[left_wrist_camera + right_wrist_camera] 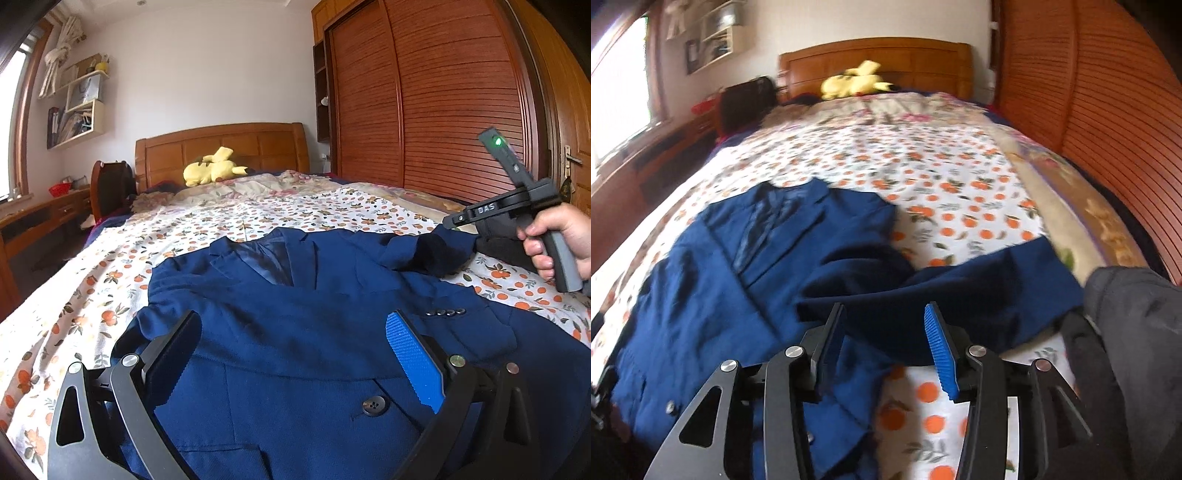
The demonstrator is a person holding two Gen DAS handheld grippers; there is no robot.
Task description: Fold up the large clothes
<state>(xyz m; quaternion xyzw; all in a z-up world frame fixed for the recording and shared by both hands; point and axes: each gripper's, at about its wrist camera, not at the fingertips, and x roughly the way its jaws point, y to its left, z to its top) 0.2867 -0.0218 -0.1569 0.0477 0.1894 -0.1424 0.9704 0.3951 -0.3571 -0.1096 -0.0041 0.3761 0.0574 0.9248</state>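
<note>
Blazer (295, 332) lies face up on the bedsheet (92, 295), collar toward the headboard, front buttoned near the hem. One sleeve (960, 291) is thrown out sideways over the sheet toward the wardrobe side; the other looks folded in across the chest, cuff buttons showing.

Left gripper (291, 354): jaws wide apart, hovering low over the blazer's lower front, nothing between the pads. Right gripper (884, 343): jaws parted, no cloth pinched; the sleeve lies just beyond the fingertips. A hand (557, 240) holds its grip at the bed's right side.

Risks, as judged:
- Sleeve is bunched where it meets the shoulder. Folding over that lump would set a crease and leave the stack uneven.
- A pinch on one layer only would drag the front panel askew and open the lapels.
- Dark garment (1137, 314) at the right edge (identity unclear) touches or nearly touches the sleeve end; it could be caught in the same pinch.
- Lining looks slick, so layers may slide apart on a lift.

Containers: wall shelves (79, 107) at far left hold papers and bags, too small to itemise. A red basket (59, 190) sits on the desk, contents not visible.
</note>
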